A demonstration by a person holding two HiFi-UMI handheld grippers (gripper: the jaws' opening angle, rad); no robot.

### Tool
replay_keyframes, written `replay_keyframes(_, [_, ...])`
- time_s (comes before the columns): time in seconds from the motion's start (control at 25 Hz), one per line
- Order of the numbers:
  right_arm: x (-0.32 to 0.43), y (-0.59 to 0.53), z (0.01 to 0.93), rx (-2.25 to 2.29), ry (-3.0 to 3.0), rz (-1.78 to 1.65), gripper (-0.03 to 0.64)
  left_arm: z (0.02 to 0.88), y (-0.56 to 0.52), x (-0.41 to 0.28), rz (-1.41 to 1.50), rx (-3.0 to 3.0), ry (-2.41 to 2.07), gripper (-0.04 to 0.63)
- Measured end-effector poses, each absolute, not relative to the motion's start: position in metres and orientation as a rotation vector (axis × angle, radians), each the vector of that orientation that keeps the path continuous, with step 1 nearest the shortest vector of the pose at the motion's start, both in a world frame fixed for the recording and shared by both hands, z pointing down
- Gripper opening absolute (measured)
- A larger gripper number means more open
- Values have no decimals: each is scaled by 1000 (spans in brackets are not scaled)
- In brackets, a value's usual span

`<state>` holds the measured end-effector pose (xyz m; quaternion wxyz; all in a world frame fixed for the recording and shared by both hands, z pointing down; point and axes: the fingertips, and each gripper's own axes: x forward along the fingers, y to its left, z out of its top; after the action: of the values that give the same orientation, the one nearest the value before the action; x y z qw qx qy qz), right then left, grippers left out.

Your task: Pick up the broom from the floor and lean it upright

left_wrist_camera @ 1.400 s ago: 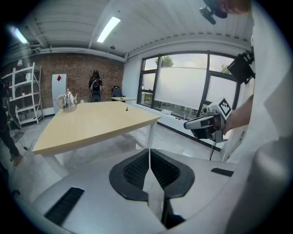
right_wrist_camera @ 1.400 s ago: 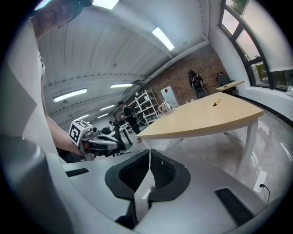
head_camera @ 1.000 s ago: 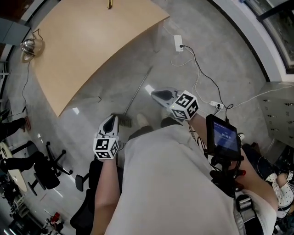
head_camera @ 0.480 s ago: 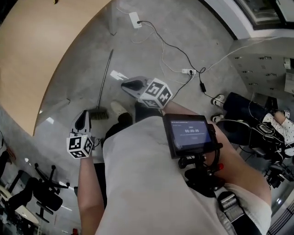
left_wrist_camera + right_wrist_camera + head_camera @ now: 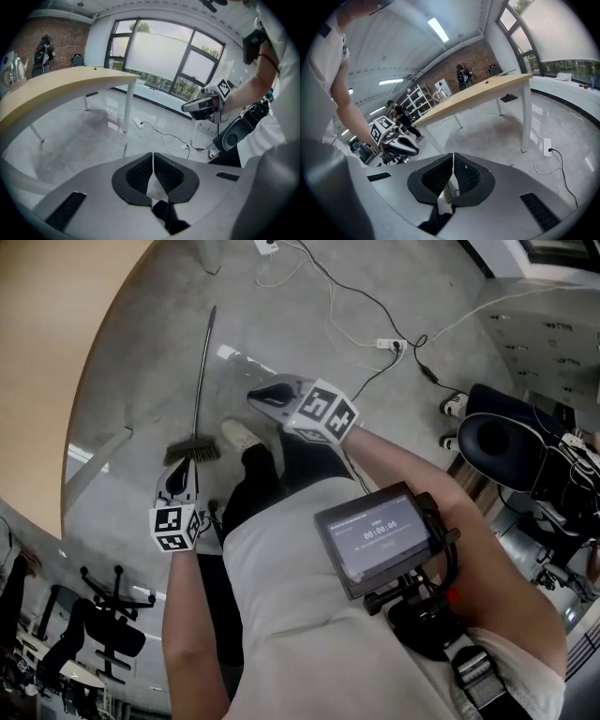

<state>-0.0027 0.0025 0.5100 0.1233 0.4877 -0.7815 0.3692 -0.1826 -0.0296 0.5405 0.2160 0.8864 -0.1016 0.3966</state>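
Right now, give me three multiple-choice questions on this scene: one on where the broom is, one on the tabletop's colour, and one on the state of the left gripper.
1. Where is the broom?
A. Lying flat on the floor
B. Leaning upright against a wall
C. Hanging from a hook

2. What colour is the tabletop?
A. Black
B. Light tan wood
C. Red

3. How is the left gripper?
A. Wide open
B. Shut on the broom handle
C. Shut, holding nothing

Answers:
1 A, the head view shows it lying flat on the grey floor.
2 B, the top looks pale tan in the head view.
3 C, in the left gripper view its jaws meet with nothing between them.
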Motion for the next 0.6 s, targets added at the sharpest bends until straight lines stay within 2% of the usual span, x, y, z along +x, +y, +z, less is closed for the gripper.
replay_keyframes(0.32, [2,21,539,1387,-2272,1099,20,578,4,-171,1272,2468,-55,12])
replay_keyframes(0.6, [43,29,610,1422,-2233,1195,20,656,-4,-137,1345,2389,-115,12])
